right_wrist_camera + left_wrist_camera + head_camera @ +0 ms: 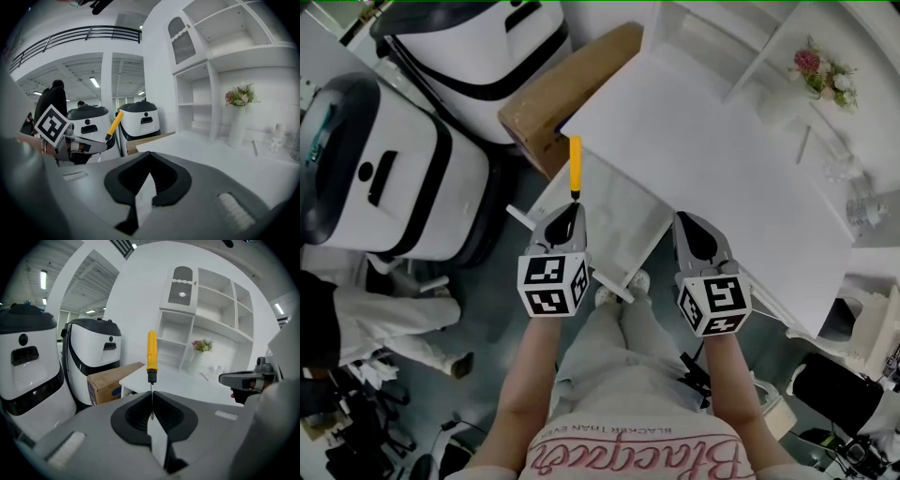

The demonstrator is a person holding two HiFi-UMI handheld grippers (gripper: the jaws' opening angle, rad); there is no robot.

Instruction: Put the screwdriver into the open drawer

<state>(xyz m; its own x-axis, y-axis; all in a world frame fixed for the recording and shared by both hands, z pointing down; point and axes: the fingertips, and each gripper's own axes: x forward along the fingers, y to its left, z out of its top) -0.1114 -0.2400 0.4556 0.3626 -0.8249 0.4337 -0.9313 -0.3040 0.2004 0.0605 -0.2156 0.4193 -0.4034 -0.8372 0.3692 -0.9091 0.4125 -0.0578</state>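
At the table's near corner, left claw [151,397] is clamped on the screwdriver [151,357]. Jaws nearly together, with only the thin shaft between the ribbed black pads. The shaft's tip sits deep in the pad hollow.

Right claw [149,157]: jaws together, nothing between them, touching nothing. It hangs beside the left one, off the table's [703,159] front edge.

Screwdriver: smooth round yellow handle, short black collar, slim bare-metal shaft. Its long axis runs in line with the left claw. The handle points away from the person, and the tip points back into the jaws. It is held in the air, resting on nothing. In the head view the handle crosses the table's corner edge. In the right gripper view it shows tilted, handle uppermost.

Drawer [614,230]: pale, flat-bottomed, pulled out below the table edge between the two claws. I cannot tell whether anything lies in it.

Claw bodies are matte grey plastic, each with a marker cube at the rear. The table is a plain white slab, smooth and matte. A brown cardboard box [572,94] stands against its far-left corner. Beyond it are two rounded white machines with black bands [384,178], glossy shells. On the table's far right, a white vase of pink flowers [825,75].
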